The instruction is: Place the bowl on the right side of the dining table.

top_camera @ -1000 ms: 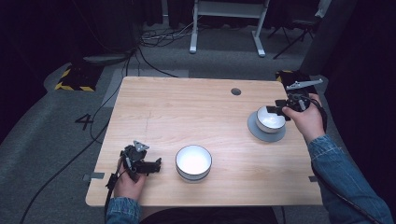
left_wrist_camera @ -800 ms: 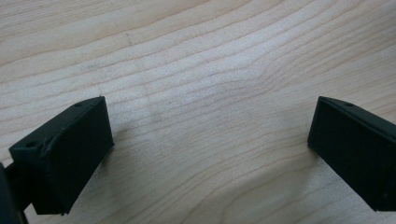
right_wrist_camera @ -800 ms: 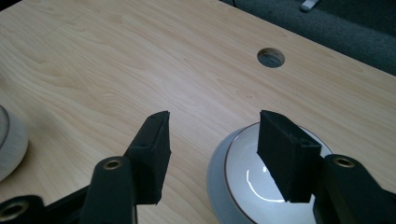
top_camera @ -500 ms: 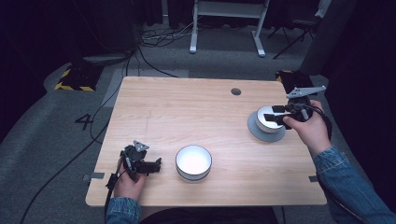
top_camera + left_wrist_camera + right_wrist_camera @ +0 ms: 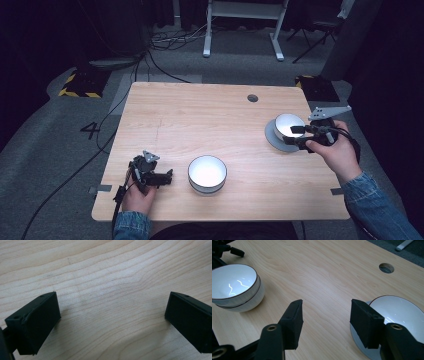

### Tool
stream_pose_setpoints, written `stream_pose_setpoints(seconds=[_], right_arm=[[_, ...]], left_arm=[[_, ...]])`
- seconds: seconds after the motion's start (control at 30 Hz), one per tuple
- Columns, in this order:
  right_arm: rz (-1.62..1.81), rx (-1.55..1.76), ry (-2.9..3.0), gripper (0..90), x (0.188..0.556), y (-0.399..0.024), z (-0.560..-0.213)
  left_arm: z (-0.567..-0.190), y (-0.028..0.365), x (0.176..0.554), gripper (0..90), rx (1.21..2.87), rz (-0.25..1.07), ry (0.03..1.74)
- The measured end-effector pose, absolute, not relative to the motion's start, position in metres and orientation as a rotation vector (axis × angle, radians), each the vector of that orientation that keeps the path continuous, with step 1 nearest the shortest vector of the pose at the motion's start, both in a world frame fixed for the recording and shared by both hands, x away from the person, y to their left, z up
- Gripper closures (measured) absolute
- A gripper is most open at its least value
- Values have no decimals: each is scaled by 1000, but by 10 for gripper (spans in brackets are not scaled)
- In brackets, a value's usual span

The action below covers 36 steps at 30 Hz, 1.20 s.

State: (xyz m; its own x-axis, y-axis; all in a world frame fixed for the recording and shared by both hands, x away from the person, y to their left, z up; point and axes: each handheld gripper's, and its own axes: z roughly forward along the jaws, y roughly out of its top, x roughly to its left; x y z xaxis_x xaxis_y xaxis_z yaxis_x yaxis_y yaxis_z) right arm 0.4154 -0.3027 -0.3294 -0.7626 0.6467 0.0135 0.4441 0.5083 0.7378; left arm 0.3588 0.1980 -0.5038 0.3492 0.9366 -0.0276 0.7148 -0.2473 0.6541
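Bowl (image 5: pixel 289 125) sitting on grey plate (image 5: pixel 272 137) near table's (image 5: pixel 200 115) right edge, towards far corner. R gripper (image 5: pixel 296 135) hovering just beside bowl's near-right rim, jaws standing open, nothing btwn them; in right gripper view bowl (image 5: pixel 398 312) lying behind right jaw, no pad pressing on it. Two stacked bowls (image 5: pixel 207 173) resting near front edge, mid-table. L gripper (image 5: pixel 167 177) resting near front-left corner, just beside stack, jaws gaping wide over bare wood, holding nothing.
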Motion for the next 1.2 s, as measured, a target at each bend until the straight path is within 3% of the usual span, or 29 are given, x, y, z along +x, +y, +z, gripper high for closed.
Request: stream_pose_setpoints(seconds=[0.47, 1.2], right_arm=[[1109, 895, 2523, 430, 393, -305, -348], [1121, 881, 2560, 398, 379, -306, -405]], left_arm=[[-504, 198, 359, 1, 2042, 502, 1433], [-504, 198, 359, 1, 2041, 502, 1432]])
